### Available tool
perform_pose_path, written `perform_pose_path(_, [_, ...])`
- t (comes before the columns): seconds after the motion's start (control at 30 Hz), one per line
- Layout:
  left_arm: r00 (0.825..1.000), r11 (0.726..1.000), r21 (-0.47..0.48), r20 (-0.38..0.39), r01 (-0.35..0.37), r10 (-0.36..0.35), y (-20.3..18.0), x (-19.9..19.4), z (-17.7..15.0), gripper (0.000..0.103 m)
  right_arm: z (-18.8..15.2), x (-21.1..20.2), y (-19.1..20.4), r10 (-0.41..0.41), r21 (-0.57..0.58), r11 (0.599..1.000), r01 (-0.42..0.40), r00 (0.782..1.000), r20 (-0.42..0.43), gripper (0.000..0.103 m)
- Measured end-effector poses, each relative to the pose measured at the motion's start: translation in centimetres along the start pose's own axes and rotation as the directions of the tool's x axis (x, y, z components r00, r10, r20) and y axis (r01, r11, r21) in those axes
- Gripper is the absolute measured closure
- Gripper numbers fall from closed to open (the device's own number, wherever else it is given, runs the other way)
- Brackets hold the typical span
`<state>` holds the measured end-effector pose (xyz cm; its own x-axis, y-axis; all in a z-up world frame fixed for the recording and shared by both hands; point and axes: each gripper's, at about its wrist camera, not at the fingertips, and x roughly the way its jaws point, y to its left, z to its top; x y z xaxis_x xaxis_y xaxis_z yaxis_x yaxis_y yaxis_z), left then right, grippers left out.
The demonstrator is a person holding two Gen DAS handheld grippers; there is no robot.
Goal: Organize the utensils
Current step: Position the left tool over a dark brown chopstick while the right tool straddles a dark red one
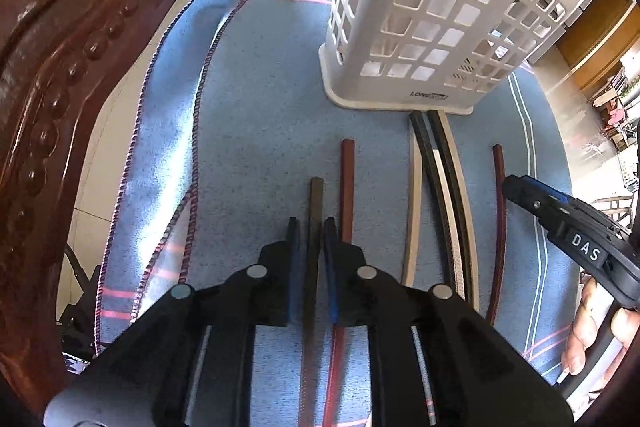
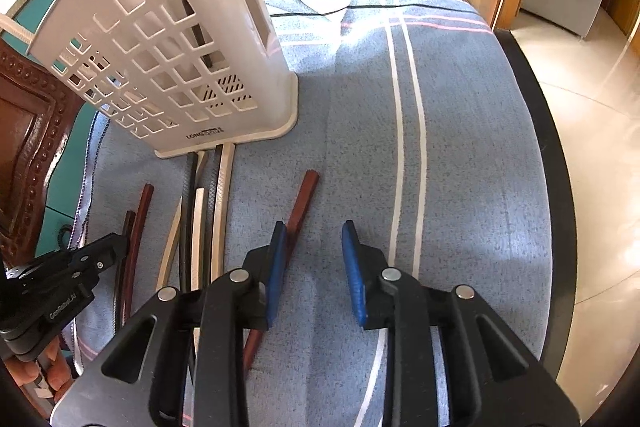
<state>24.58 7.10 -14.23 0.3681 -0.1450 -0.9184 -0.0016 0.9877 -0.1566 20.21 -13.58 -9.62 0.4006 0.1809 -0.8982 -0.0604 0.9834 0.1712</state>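
Gripping the dark chopstick [image 1: 315,211] in my left gripper [image 1: 312,227], jaws clamped; right gripper [image 2: 314,231] stands apart, empty. I lift straight, clearing the neighbouring red-brown chopstick [image 1: 347,187], towards the white slotted holder [image 1: 420,27].

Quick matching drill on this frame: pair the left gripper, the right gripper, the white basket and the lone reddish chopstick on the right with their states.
1 left gripper
2 right gripper
3 white basket
4 reddish chopstick

A lying flat on the blue cloth
B jaws apart, nothing between them
C standing upright on the cloth
D jaws closed on a dark chopstick

Pairs: 1-D, 2-B, 3-C, 4-A
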Motion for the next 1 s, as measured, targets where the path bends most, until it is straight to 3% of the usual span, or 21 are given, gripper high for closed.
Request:
perform_pose_path(0.2, [1.0, 1.0, 0.024, 0.007, -0.012, 0.012, -1.2, -0.2, -0.2, 0.083, -0.2, 0.7, 1.6, -0.048, -0.086, 0.995, 0.049, 0.999, 0.017, 0.073])
perform_pose_path(0.27, [1.0, 1.0, 0.028, 0.01, -0.012, 0.012, -1.7, -0.4, -0.4, 0.082, -0.4, 0.9, 2.3, -0.065, -0.13, 0.989, 0.067, 0.998, 0.02, 0.087])
perform_pose_path(0.3, [1.0, 0.999, 0.029, 0.011, -0.012, 0.012, -1.8, -0.5, -0.5, 0.083, -0.5, 0.9, 2.5, -0.063, -0.151, 0.986, 0.065, 0.998, 0.014, 0.089])
perform_pose_path(0.4, [1.0, 0.999, 0.034, 0.015, -0.019, 0.019, -2.2, -0.5, -0.6, 0.083, -0.9, 0.6, 2.6, -0.047, -0.188, 0.981, 0.045, 0.999, -0.006, 0.091])
perform_pose_path(0.5, [0.999, 0.998, 0.044, 0.017, -0.035, 0.034, -3.2, -0.2, -0.8, 0.083, -1.1, 0.0, 2.7, -0.092, -0.248, 0.964, 0.094, 0.996, 0.018, 0.091])
perform_pose_path(0.67, [0.999, 0.999, 0.038, 0.014, -0.031, 0.031, -3.7, -0.1, -0.4, 0.08, -1.5, 0.2, 2.3, -0.13, -0.242, 0.961, 0.131, 0.991, 0.02, 0.091])
perform_pose_path(0.83, [0.999, 0.996, 0.073, 0.019, -0.043, 0.042, -5.1, 0.1, -0.5, 0.066, -1.8, 0.2, 2.4, -0.143, -0.236, 0.961, 0.145, 0.989, 0.029, 0.089])
perform_pose_path(1.0, [0.998, 0.995, 0.086, 0.024, -0.056, 0.054, -6.2, 0.2, -0.8, 0.064, -2.1, 0.3, 2.7, -0.144, -0.235, 0.961, 0.148, 0.989, 0.033, 0.089])
